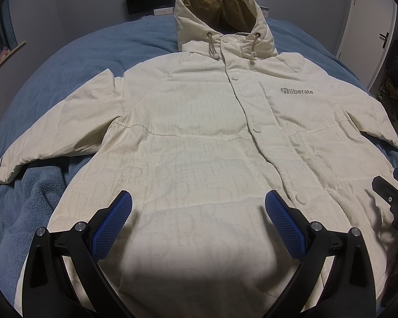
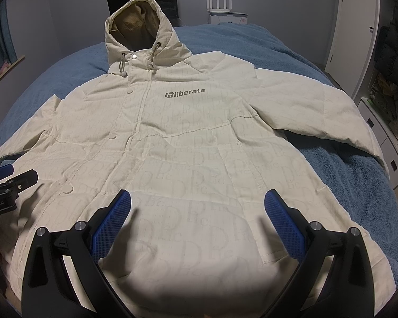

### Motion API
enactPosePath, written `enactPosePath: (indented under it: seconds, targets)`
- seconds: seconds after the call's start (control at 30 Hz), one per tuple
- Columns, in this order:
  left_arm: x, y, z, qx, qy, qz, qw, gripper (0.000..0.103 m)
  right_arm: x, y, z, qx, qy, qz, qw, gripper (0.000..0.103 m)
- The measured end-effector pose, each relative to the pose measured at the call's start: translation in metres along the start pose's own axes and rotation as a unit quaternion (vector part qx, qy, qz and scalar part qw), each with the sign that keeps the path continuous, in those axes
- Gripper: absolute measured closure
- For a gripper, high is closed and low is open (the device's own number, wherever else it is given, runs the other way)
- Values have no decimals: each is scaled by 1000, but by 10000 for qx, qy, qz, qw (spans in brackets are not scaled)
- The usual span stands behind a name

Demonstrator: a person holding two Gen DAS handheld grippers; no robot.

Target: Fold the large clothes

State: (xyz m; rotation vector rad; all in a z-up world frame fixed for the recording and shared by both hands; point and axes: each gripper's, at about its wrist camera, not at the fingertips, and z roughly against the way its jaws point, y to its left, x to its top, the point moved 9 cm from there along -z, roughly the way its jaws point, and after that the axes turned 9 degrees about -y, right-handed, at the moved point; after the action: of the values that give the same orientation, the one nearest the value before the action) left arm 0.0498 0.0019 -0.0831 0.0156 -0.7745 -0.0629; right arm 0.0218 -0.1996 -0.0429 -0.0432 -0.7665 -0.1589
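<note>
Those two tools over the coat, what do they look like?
Each tool is a black plastic frame that forks into two curved arms with round silver bolts. Its fingers carry blue pads with a fine grid texture. The left tool shows white lettering on its side in the right tool's view.

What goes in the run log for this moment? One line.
stage: not yet folded | jacket: flat, face up on blue blanket, sleeves spread | left gripper: open, empty | right gripper: open, empty
</note>
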Motion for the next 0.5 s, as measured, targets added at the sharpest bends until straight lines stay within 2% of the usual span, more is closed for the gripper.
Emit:
enactPosePath:
  seconds: [0.5]
  targets:
    - [0, 0, -1, -7, 19, 7, 10000, 6, 0, 0, -1, 2, 13, -4, 10000, 6]
